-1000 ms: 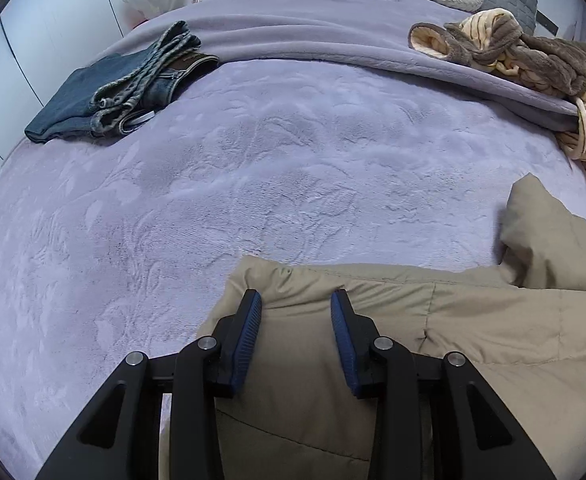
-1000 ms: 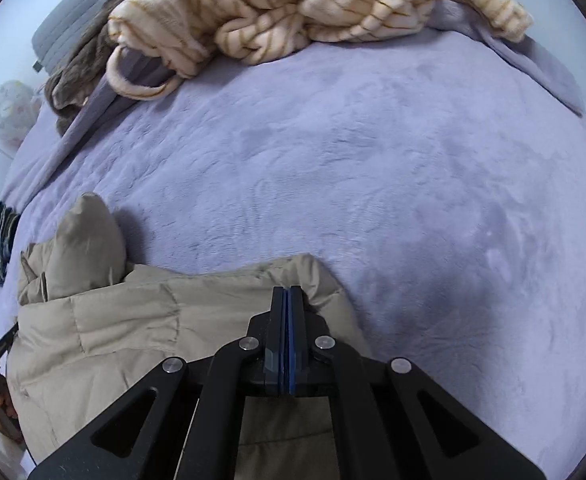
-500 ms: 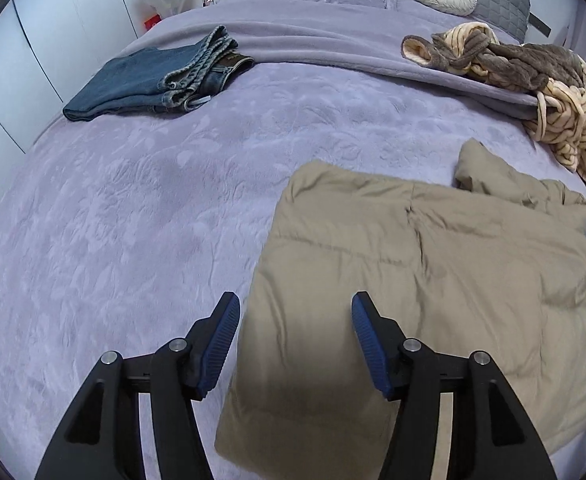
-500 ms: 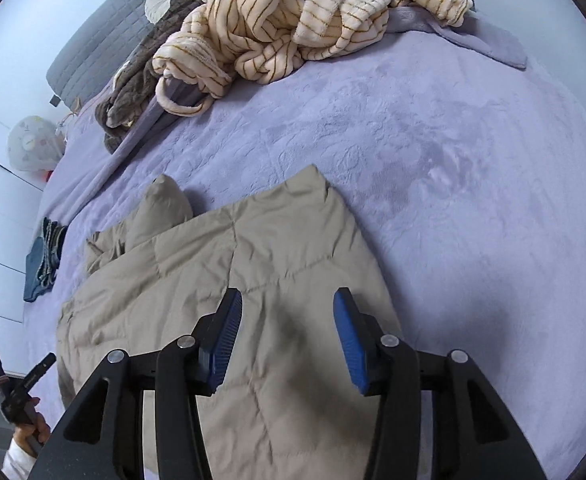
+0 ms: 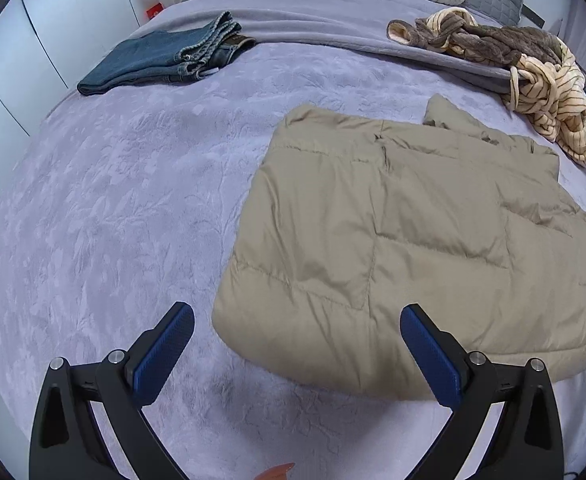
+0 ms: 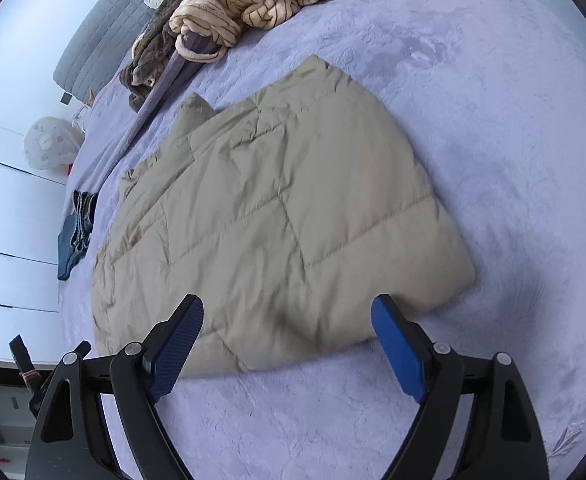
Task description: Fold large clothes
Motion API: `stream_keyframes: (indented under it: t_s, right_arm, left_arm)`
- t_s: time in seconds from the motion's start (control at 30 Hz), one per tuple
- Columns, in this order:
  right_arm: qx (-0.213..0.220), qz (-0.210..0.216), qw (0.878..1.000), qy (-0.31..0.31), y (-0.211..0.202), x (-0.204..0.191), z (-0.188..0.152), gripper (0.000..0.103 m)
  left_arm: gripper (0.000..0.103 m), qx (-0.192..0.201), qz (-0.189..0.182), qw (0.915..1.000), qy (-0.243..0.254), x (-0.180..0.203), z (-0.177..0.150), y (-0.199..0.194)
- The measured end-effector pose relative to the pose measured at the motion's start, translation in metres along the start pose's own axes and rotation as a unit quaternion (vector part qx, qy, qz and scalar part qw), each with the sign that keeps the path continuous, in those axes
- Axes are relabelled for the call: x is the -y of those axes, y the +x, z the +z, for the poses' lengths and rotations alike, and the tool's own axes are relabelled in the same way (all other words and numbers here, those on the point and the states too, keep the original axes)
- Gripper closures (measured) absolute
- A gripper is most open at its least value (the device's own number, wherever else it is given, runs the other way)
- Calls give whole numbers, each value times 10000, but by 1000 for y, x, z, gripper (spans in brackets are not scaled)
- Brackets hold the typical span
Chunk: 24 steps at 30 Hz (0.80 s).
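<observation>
The jacket (image 5: 405, 240) now lies folded flat on the bed (image 5: 113, 208); your left gripper (image 5: 297, 344) and right gripper (image 6: 289, 340) have let go, jaws apart, pulled back near its edge.

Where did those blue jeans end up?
The folded jeans lie at the bed's far left in the left wrist view, near the white wardrobe doors, well apart from the tan puffer jacket.

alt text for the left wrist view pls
A folded tan puffer coat lies flat on a lilac bed, just beyond the left gripper, whose jaws are wide open and empty. Folded jeans and a crumpled robe pile sit farther back.
</observation>
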State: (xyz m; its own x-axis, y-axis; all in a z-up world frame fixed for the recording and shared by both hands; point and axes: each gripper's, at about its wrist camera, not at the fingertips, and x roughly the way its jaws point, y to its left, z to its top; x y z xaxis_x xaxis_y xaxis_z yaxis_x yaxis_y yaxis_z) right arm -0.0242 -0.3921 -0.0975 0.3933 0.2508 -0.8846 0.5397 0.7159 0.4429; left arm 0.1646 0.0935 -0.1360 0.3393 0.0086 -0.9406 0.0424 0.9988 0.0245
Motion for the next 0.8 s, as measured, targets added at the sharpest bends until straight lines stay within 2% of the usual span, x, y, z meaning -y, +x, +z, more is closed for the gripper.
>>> stream_keyframes:
  t_s: [0.07, 0.1, 0.13, 0.4, 0.53, 0.63, 0.8]
  right_arm:
    - [-130, 95, 9998, 66, 4, 2, -11, 13]
    - [-172, 153, 9997, 127, 6, 3, -16, 3]
    - [-231, 211, 9993, 196, 8, 4, -20, 0]
    - [-502, 367, 9972, 413, 26, 7, -32, 0]
    - [-591, 459, 9952, 632, 35, 11, -34, 0]
    - [-647, 551, 9930, 823, 42, 16, -35, 0]
    - [-731, 763, 9879, 1138, 51, 26, -35, 0]
  left_arm:
    - [0, -118, -33, 9999, 9, 1, -8, 1]
    - [0, -164, -58, 9998, 12, 2, -12, 2]
    - [0, -221, -91, 9997, 9, 3, -15, 3]
    - [0, -599, -196, 9980, -104, 4, -33, 16]
    - [0, -653, 82, 9978, -115, 4, -37, 22]
    - [0, -720, 106, 9973, -134, 3, -39, 28]
    - [0, -905, -123, 9957, -128, 4, -44, 37]
